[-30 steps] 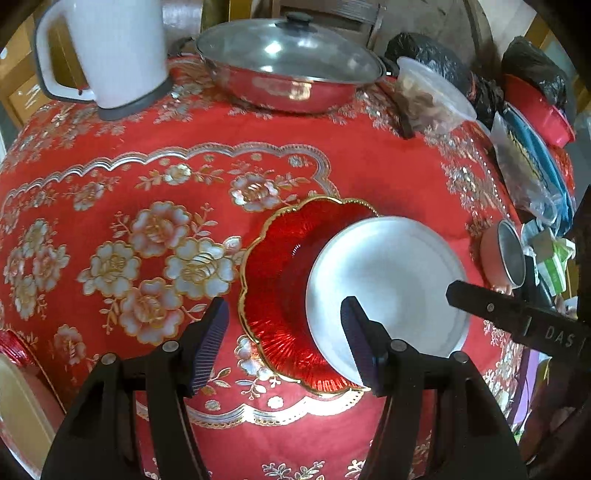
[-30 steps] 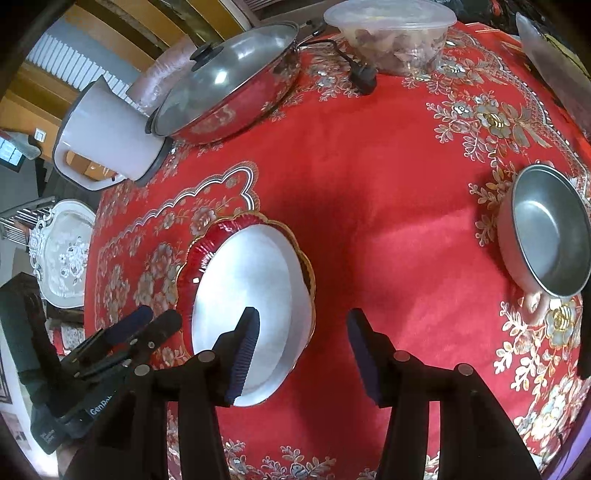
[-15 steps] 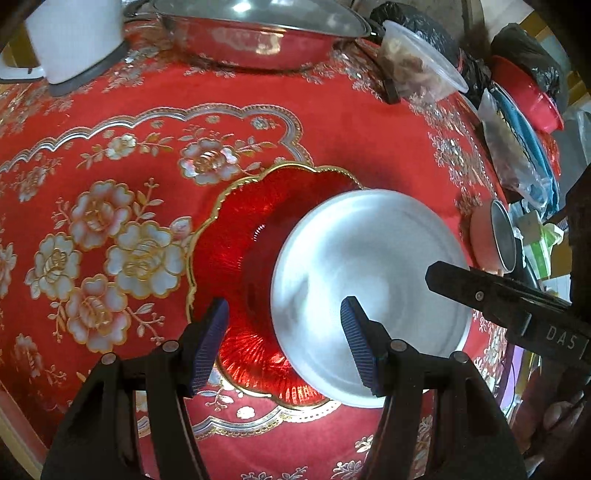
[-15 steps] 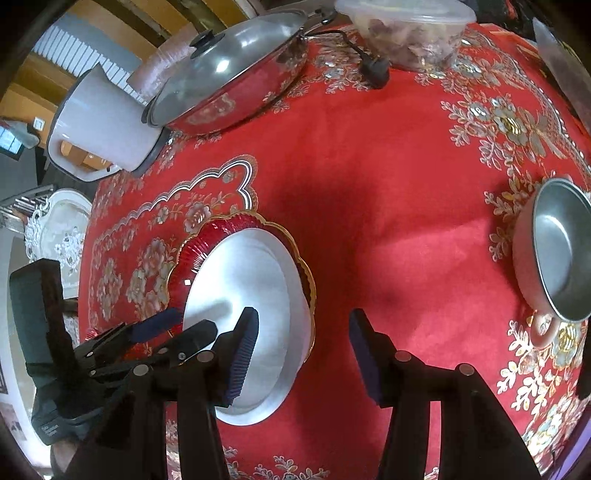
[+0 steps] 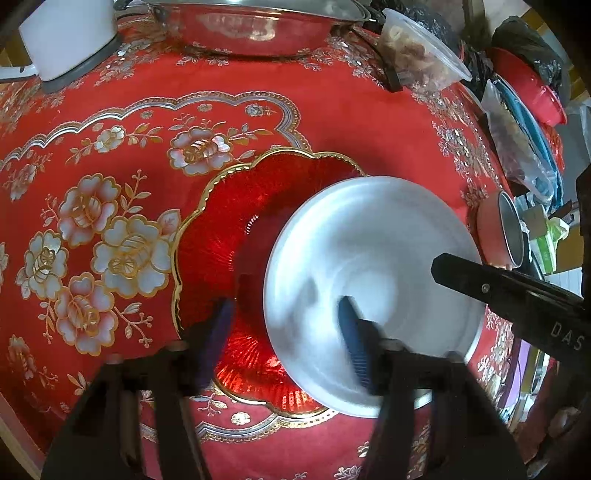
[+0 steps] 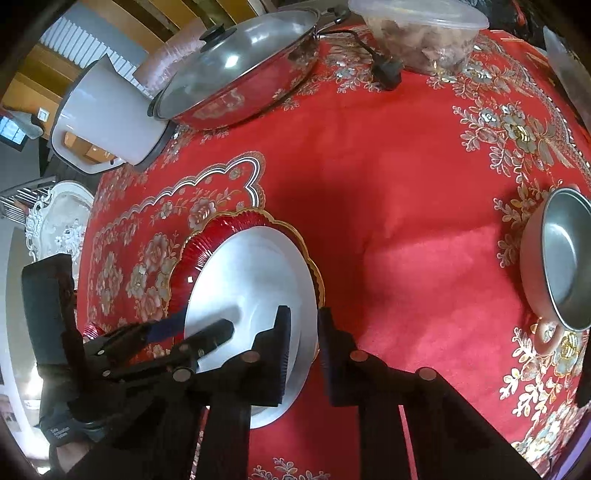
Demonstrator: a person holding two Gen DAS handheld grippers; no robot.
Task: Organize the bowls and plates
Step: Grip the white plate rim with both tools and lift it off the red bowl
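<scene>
Since a second ago both grippers have closed in on the white plate (image 5: 373, 288), which now fills more of each view, and the right gripper's fingers have narrowed around its rim. The right gripper (image 6: 303, 354) straddles the plate's right edge, one finger over the inside and one outside, the gap small; it looks pinched on the rim, though contact on the outer finger is not clear. The left gripper (image 5: 284, 343) stays wide open, one finger over the red plate (image 5: 236, 229) and the other over the white plate's near-left part, gripping nothing; blur hides whether it touches. The white plate rests on the red plate, offset toward the right so it overhangs the gold scalloped edge. Beyond them lies the red cloth (image 6: 406, 184), with a steel bowl (image 6: 561, 254) at the right, and a lidded pan (image 6: 240, 70), a white kettle (image 6: 107, 118) and a plastic tub (image 6: 424, 33) at the far side. The likely trouble: a thin, smooth rim held at one edge could slip or tip as it lifts, and the red plate could drag along or skid on the cloth if the left gripper does not steady it.
</scene>
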